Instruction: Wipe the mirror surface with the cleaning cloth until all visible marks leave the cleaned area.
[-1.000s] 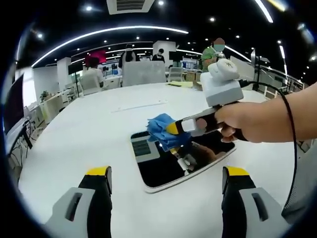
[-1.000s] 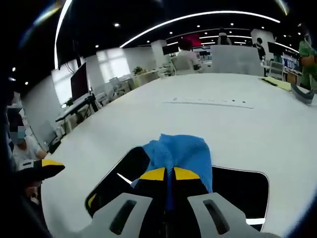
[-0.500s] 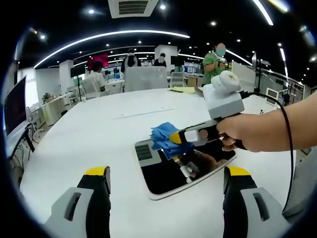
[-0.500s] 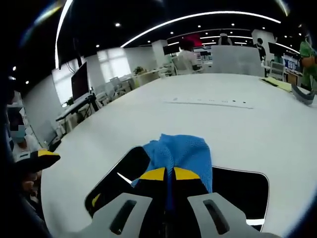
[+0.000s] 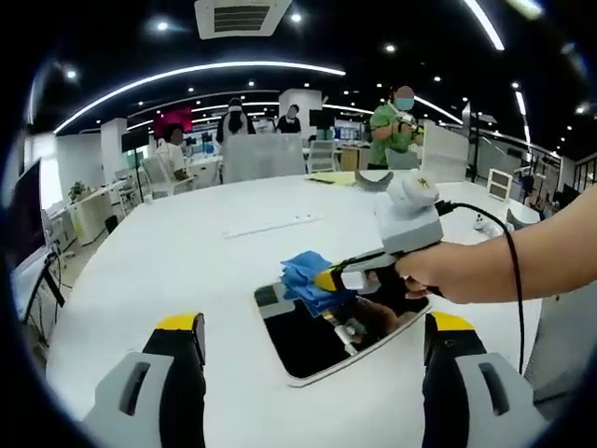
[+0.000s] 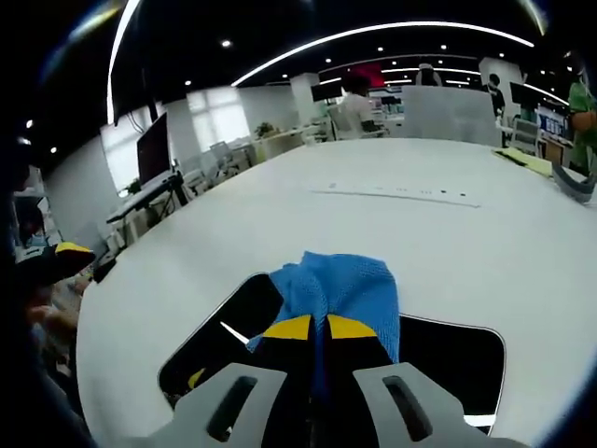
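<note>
The right tool (image 6: pixel 317 329) is clamped on a blue cleaning cloth (image 6: pixel 340 291): its two yellow-tipped jaws are pressed together with the fabric pinched between them, and the cloth bunches up just ahead of the tips. In the right gripper view the cloth rests on the near-left part of the mirror (image 6: pixel 448 359), a dark rounded-corner rectangle lying flat on the white bench (image 6: pixel 448 233). The mirror extends from under the tool to both sides, farther on the right, and reflects ceiling lights as pale streaks.

In the left gripper view the left tool (image 5: pixel 312 327) stands with its jaws wide apart and nothing between them, above the bench and short of the mirror (image 5: pixel 312 350), which lies ahead between the two jaw tips. The right tool (image 5: pixel 326 277) enters that view from the right, gripped by a person's hand (image 5: pixel 438 280), with a black cable running back over the forearm. Its tips hold the cloth (image 5: pixel 303 273) down at the far-left corner of the mirror, touching the glass; the tool and hand are reflected in the dark surface beneath.

A yellow jaw tip of the left tool (image 6: pixel 61 252) shows at the left edge of the right gripper view. Beyond the bench, several people stand and sit among desks and monitors in an open office.
</note>
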Tool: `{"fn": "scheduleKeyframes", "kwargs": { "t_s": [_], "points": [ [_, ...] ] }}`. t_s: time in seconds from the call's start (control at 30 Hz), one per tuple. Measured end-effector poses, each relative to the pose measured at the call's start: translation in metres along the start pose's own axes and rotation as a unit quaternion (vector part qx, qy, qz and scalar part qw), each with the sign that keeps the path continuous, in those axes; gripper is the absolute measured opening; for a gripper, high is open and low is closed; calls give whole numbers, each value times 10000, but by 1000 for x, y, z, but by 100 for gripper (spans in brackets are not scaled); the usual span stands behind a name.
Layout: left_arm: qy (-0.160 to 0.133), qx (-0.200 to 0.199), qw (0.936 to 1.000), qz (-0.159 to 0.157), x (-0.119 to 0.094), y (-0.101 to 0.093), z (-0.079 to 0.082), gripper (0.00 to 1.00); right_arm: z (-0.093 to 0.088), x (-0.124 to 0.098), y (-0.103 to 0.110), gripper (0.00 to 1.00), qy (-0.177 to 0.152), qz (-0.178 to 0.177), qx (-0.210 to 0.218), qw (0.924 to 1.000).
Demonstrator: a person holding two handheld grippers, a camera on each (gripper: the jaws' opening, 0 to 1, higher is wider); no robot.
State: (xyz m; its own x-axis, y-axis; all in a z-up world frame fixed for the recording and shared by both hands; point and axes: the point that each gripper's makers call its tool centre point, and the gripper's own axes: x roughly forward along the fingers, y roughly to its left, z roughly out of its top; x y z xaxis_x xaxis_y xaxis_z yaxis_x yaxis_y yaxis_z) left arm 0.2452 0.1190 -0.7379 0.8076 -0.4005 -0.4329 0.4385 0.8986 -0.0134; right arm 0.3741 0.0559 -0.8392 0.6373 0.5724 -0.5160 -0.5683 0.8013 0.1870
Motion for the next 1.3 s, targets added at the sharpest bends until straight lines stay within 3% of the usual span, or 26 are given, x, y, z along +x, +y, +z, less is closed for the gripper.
{"fn": "scheduleKeyframes", "kwargs": {
  "t_s": [0.2,0.43,0.73,0.9,1.0,1.3],
  "points": [
    [-21,9,9999,-148,-11,-1,6,98,0,3,-2,0,-12,-25,21,10000],
    [152,-66,9995,-264,-23,-5,-12,96,0,5,-3,0,-12,-29,18,10000],
    [-39,-140,9995,-264,-46,-19,-14,97,0,4,-2,0,-22,-46,-2,10000],
    [-81,-76,9991,-411,-45,-30,-20,98,0,4,-2,0,-38,-49,-14,10000],
    [4,-120,9992,-374,-43,-29,-25,98,0,7,-4,0,-37,-54,-12,10000],
    [-87,-193,9994,-282,-45,-22,-21,98,0,7,-6,0,-32,-83,8,10000]
  ]
}}
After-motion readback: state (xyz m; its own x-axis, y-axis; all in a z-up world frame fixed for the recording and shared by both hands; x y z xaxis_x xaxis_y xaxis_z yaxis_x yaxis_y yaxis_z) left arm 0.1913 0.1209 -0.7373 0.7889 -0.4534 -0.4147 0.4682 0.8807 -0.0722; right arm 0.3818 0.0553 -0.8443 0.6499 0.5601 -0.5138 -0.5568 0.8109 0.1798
